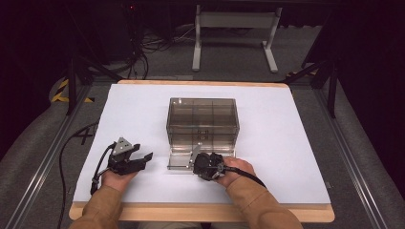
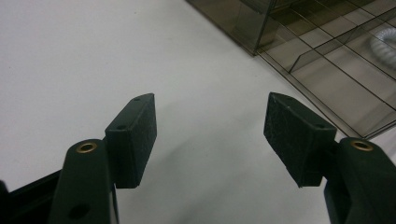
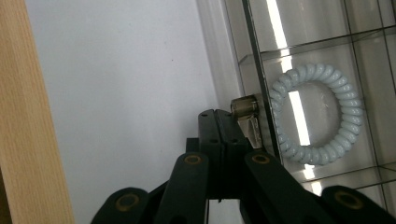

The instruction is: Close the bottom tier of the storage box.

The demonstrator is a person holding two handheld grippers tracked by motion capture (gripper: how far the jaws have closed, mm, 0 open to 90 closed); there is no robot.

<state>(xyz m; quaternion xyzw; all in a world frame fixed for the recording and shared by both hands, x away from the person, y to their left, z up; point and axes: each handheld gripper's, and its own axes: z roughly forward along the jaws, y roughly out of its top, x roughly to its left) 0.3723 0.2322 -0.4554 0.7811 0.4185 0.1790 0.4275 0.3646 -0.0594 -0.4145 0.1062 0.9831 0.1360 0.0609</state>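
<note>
My right gripper [image 1: 206, 164], jaws pressed together at the small metal knob [image 3: 243, 106] of the drawer [image 1: 184, 160], which stands pulled out from the foot of the smoked transparent drawer cabinet [image 1: 202, 121] at mid-table. Whether the knob's tab is pinched between the pads, I cannot tell. In the drawer lies a pale blue spiral hair tie [image 3: 318, 114]: by its look light, springy and soft, best taken across one side of the ring. The thin plastic drawer should slide easily but mark readily. My right hand [image 1: 234, 169] lies low on the white table cover [image 1: 286, 143]. My left gripper [image 1: 136, 160] rests just beside the cabinet, jaws wide, empty.
</note>
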